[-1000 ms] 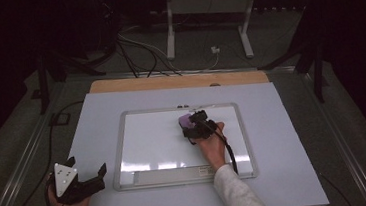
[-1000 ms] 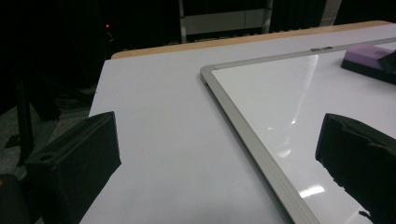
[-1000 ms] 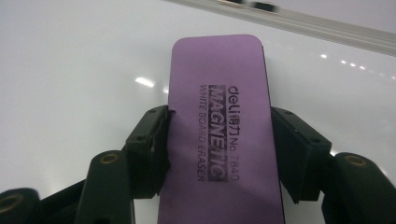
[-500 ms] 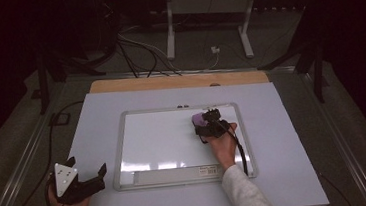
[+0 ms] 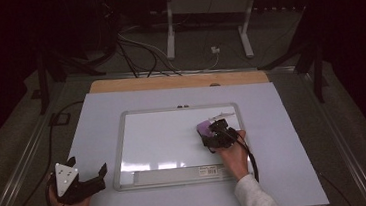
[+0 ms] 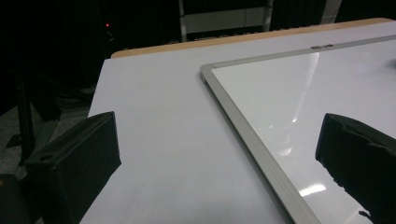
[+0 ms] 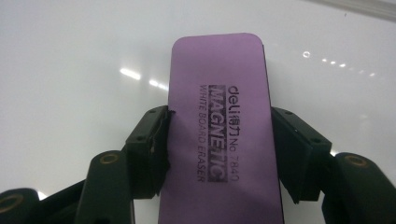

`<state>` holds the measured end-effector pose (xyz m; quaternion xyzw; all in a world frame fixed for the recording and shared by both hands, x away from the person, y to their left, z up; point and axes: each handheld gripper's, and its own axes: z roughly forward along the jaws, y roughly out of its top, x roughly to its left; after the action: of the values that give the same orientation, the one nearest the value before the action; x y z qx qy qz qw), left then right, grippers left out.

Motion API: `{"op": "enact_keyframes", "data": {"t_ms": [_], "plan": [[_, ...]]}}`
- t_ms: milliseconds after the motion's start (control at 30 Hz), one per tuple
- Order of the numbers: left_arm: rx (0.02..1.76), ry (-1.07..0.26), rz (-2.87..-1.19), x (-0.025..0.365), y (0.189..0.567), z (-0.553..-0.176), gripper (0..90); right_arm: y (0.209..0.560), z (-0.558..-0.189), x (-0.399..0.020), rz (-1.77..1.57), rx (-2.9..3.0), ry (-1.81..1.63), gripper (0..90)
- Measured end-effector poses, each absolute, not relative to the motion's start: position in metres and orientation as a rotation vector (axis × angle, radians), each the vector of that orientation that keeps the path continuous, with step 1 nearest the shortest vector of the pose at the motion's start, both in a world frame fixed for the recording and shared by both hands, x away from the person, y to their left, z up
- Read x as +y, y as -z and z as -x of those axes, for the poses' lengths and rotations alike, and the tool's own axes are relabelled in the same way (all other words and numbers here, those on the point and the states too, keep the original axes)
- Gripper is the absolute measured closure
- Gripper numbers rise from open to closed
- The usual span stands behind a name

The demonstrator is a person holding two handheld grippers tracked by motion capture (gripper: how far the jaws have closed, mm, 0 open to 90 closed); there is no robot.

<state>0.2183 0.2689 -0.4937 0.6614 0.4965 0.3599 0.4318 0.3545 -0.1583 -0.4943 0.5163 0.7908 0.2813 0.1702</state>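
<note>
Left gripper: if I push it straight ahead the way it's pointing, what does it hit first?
Probably the whiteboard. The left gripper has its jaws wide open over the bare table, and the board's metal frame crosses the gap just ahead. If it rides above the frame, the way looks free; height is unclear.

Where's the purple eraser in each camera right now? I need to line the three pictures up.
High view: the purple eraser sits right of centre on the whiteboard, at the tip of the right gripper.
Left gripper view: the eraser is outside this frame.
Right gripper view: the eraser stands centre frame, clamped on both long sides between the jaws, printed face up.
Shared landmark: the whiteboard's glossy white surface, also behind the eraser.
</note>
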Motion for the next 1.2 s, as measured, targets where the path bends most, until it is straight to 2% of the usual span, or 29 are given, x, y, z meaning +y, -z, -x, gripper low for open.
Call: {"op": "enact_keyframes", "data": {"t_ms": [200, 400, 600, 1067, 1200], "plan": [[1.239, -0.899, -1.645, 0.270, 0.493, -0.218, 0.6, 0.496, -0.354, -0.163, -1.476, 2.254, -0.836, 39.9], [1.237, -0.897, -1.650, 0.269, 0.494, -0.218, 0.6, 0.489, -0.346, -0.156, -1.366, 2.218, -0.820, 26.7], [1.239, -0.895, -1.649, 0.269, 0.494, -0.218, 0.6, 0.487, -0.334, -0.144, -1.235, 2.234, -0.780, 27.1], [1.235, -0.898, -1.649, 0.269, 0.493, -0.218, 0.6, 0.492, -0.338, -0.146, -1.236, 2.220, -0.712, 28.3], [1.236, -0.898, -1.649, 0.269, 0.493, -0.218, 0.6, 0.491, -0.342, -0.152, -1.263, 2.219, -0.699, 31.0]]}}
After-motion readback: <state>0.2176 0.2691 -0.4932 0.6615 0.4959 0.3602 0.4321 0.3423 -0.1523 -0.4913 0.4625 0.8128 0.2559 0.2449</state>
